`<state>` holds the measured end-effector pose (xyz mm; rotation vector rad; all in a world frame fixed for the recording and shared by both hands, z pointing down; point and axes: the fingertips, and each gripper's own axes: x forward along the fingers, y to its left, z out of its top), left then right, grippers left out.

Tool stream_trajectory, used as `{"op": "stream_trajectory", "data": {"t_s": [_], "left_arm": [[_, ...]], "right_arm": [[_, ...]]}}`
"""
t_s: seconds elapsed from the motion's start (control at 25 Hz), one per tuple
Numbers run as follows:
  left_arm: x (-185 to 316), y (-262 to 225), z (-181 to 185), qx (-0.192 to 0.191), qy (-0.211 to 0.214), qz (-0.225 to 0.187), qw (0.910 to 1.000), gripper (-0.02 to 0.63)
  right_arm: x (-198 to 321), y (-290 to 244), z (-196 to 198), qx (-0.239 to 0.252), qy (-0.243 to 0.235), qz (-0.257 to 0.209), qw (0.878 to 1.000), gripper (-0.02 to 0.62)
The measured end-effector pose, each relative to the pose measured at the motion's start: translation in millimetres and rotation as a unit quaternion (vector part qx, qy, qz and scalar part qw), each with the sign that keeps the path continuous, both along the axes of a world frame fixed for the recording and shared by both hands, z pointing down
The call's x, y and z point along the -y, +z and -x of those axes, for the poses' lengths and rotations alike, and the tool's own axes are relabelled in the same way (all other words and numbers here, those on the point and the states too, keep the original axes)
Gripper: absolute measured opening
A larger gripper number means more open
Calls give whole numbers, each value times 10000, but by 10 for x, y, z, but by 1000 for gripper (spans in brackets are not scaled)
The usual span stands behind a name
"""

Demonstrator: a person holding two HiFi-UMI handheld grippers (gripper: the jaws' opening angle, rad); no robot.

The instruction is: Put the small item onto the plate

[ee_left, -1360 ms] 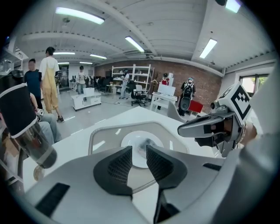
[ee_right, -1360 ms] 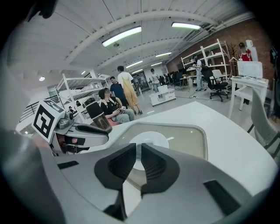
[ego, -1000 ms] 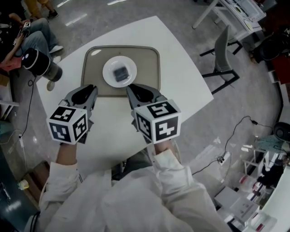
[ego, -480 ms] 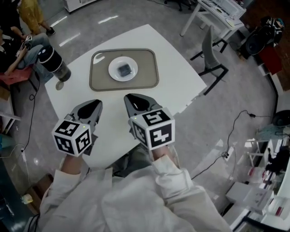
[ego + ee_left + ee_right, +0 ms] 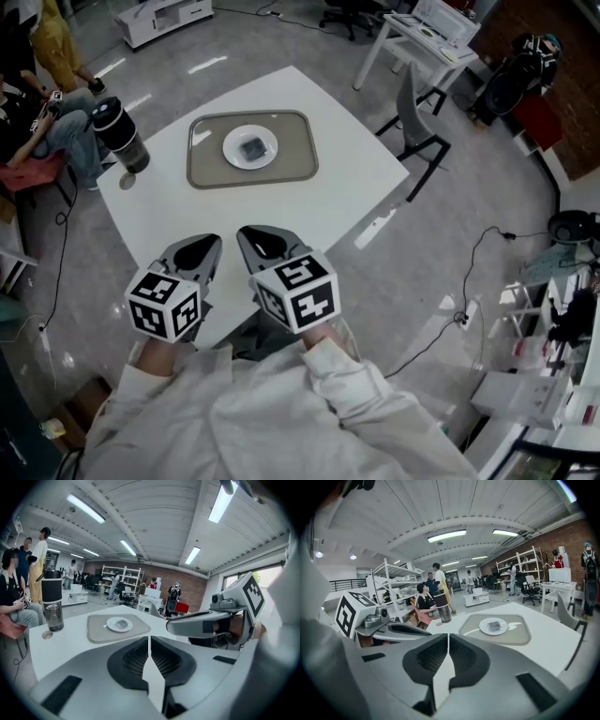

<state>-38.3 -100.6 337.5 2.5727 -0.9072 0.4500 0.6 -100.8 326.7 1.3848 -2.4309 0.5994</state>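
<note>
1. Holding the left gripper [image 5: 201, 247] and right gripper [image 5: 262, 240] side by side over the near edge of the table [image 5: 309, 202], you have both well apart from the tray [image 5: 208, 169].
2. Left jaws: closed, the ribbed pads meet at the tips, nothing between them.
3. Right jaws: the same, pressed together and empty.
4. The item [image 5: 252, 148], small, dark and square, lies flat in the middle of the plate [image 5: 231, 150].
5. The plate is white and round and sits about centred on the tray, a grey-brown rounded rectangle on the far half of the table.
6. A tumbler [image 5: 119, 135] with a dark lid stands upright near the table's left corner, beside the tray and not touching it. A small round disc [image 5: 127, 182] lies on the table just by its foot.
7. Your left gripper view shows the right gripper at its right edge, level with the left one. Your right gripper view shows the left one at its left edge.
8. A chair [image 5: 417, 127] stands off the table's right side. People sit beyond the table's left corner, past the tumbler.
</note>
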Motion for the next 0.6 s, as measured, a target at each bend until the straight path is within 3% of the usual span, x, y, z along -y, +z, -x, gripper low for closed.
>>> {"op": "stream_trajectory", "data": {"t_s": [0.24, 0.36, 0.6], "left_arm": [[-168, -41, -25, -361, -139, 152, 9991, 23], [-198, 14, 15, -459, -218, 275, 9983, 24], [-324, -42, -192, -1047, 22, 513, 9932, 15]], "right_arm": [[-223, -2, 58, -83, -568, -248, 9980, 20], [-293, 54, 96, 45, -609, -203, 9979, 20], [-393, 46, -9, 189, -783, -317, 9962, 20]]}}
